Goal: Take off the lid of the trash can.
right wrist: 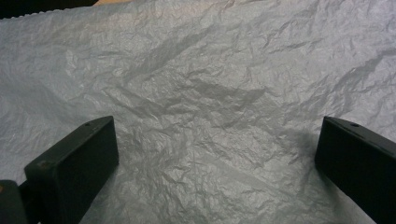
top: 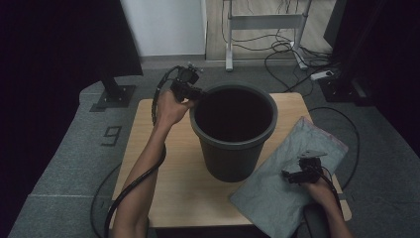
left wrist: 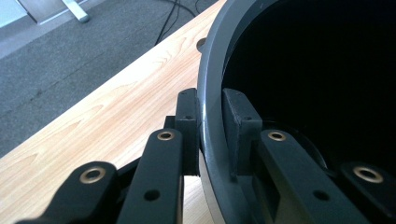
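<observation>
The bin (top: 233,134) stands mid-table (top: 163,198) — stiff plastic, probably light, its rolled rim the natural handhold. The left gripper (left wrist: 210,126) pinches that rim at the far left, one jaw outside, one inside. The bin looks dark and empty inside. The right gripper (right wrist: 217,154), jaws spread, hovers over the crinkled grey bag (top: 277,188) lying flat beside the bin — thin, limp, likely slippery.

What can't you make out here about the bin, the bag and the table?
- Bin interior: black shadow in the high view and left gripper view; contents unknowable.
- Grey bag: its near corner is cut off by the bottom edge in the high view.
- Table beneath the bag: covered.
</observation>
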`<state>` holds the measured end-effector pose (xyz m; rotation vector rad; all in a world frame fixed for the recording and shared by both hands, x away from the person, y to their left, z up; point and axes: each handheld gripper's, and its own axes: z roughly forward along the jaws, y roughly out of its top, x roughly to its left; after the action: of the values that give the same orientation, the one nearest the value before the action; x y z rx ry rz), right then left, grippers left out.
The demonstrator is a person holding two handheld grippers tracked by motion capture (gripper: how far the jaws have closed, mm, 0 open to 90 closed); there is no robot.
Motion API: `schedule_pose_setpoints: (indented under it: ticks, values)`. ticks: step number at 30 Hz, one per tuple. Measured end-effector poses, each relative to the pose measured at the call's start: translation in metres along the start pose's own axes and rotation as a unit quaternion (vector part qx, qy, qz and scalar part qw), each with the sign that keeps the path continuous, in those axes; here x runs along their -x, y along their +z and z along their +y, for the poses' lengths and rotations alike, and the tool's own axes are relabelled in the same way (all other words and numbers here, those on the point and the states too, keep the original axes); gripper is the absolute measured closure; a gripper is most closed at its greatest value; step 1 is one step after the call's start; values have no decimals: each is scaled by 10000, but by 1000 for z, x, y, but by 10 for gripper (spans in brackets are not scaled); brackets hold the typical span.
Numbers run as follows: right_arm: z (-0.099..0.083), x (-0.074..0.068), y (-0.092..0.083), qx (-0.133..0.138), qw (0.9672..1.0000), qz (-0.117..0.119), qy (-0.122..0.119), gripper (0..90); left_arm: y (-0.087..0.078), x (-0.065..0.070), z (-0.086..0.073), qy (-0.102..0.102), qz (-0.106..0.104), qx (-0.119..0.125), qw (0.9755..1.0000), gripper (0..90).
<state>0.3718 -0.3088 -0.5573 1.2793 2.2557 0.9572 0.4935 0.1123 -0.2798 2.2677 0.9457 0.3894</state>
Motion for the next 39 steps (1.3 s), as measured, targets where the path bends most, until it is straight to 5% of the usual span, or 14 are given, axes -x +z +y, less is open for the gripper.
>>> schedule_pose_setpoints:
  ticks: [21,23,31,39]
  values:
    - [0,0,0,0,10000,0,-1,0,-4,0,1,-228,54,209,9995,774]
    - [0,0,0,-1,10000,0,0,0,-10,-1,2,-334,-56,405,9986,771]
    - [0,0,0,0,10000,-2,0,0,-20,-1,8,-434,-162,398,9981,786]
    - [0,0,0,0,10000,-1,-1,0,-24,-10,8,-821,-588,484,9937,787]
